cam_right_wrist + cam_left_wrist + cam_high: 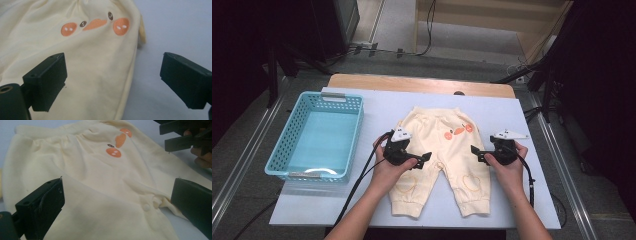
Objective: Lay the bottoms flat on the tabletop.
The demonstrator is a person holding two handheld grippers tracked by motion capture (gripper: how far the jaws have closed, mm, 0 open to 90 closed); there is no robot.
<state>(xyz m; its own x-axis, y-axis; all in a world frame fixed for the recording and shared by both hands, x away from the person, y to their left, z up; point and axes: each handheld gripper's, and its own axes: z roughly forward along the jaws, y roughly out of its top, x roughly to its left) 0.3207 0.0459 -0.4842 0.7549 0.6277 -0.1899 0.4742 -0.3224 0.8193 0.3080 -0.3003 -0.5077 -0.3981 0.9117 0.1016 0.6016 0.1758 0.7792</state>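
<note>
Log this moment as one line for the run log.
baby pants: flat on table | left gripper: open over left leg | right gripper: open at right edge | basket: left, apart

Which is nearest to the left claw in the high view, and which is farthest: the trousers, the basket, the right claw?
1. Trousers: directly under the left claw.
2. Right claw: across the trousers, at their right edge.
3. Basket: at the table's left side.

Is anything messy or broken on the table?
Nothing stands out. The cream baby pants lie flat and spread out on the table, the blue basket sits upright beside them, and both grippers hover open over the pants.
</note>
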